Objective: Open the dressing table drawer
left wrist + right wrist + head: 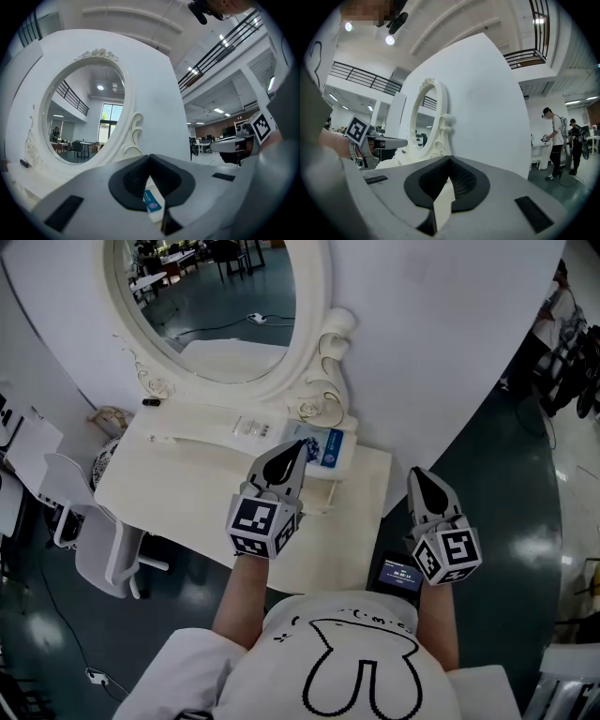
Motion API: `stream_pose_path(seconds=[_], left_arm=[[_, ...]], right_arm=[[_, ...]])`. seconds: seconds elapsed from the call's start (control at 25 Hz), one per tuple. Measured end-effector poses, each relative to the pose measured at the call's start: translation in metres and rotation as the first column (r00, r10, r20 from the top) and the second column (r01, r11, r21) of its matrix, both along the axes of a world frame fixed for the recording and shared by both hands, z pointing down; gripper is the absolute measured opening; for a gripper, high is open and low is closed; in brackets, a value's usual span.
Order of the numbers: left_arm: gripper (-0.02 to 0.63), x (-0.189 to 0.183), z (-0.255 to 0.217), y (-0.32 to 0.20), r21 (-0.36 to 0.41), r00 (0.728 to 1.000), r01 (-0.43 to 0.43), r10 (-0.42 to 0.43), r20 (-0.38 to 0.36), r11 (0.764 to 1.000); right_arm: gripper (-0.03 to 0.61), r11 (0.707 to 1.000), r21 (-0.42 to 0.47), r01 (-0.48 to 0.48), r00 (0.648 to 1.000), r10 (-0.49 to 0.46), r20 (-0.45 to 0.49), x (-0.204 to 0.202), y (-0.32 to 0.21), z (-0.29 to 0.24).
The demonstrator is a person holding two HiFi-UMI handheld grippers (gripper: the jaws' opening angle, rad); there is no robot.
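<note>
The cream dressing table point(178, 486) with its oval mirror point(220, 306) stands before me in the head view. From above its drawer front does not show. My left gripper point(293, 448) hovers over the right part of the table top, shut and empty, its tips over a blue and white packet point(325, 448). In the left gripper view its jaws point(150, 157) meet, pointing level at the mirror frame point(133, 136), with the packet point(152, 200) below. My right gripper point(415, 474) hangs just past the table's right edge, also shut and empty point(450, 158).
A white chair point(94, 535) stands left of the table. Behind the table rises a white backdrop panel point(422, 343). A small lit screen point(400, 574) sits by my right forearm. Far off to the right a person point(557, 145) stands on the dark floor.
</note>
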State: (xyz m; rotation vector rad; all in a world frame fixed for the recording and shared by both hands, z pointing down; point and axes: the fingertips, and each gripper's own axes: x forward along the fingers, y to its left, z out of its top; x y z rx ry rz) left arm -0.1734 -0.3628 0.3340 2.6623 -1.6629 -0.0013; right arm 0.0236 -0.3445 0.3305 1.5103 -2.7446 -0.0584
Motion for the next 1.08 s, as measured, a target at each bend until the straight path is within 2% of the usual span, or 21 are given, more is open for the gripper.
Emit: stream_pose_path(seconds=[0.84,1.08], left_arm=[[0.008,0.0049,-0.0022,0.0053,0.002,0.999,-0.021,0.021,0.025,1.0],[0.008,0.0061,-0.0019,0.0076,0.009,0.998,-0.021,0.02,0.053,1.0]], right_arm=[[0.014,1.0,0.003,0.021,1.0,-0.021,-0.003,-0.0047,0.0024,-0.0028],[0.014,1.0,0.011,0.015,1.0,-0.015,-0.005,-0.0043,0.0047,-0.0049]])
